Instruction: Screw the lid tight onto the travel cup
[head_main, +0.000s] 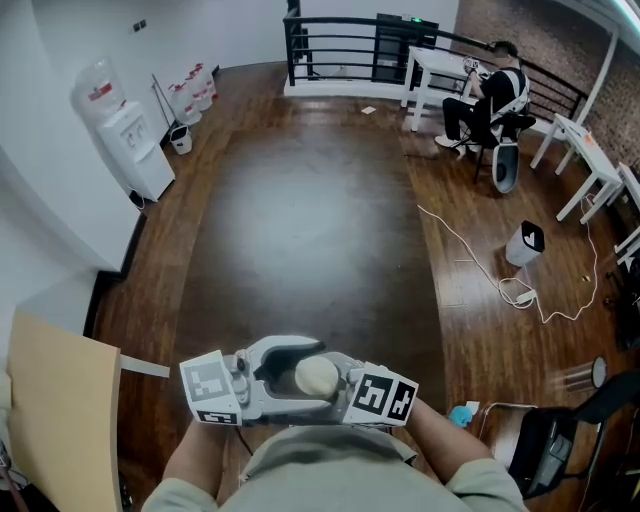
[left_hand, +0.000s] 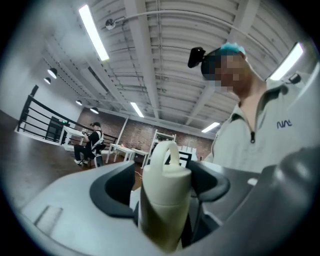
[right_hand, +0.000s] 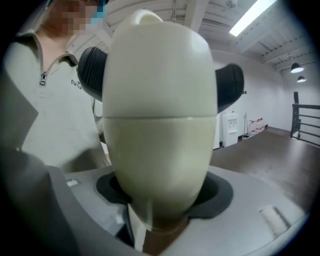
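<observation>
I read the right gripper pinching the travel cup upright in mid-air by its body. The left gripper has its 2 jaws spread round the lid. Tightening step, I judge: next clamp lid, twist.

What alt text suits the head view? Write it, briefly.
Seen from above, the left hand-held gripper and right hand-held gripper meet around a cream travel cup over a dark wooden floor. A seated person is far off.

Dark wood floor; white wall; water dispenser left; black railing; white tables far right.
</observation>
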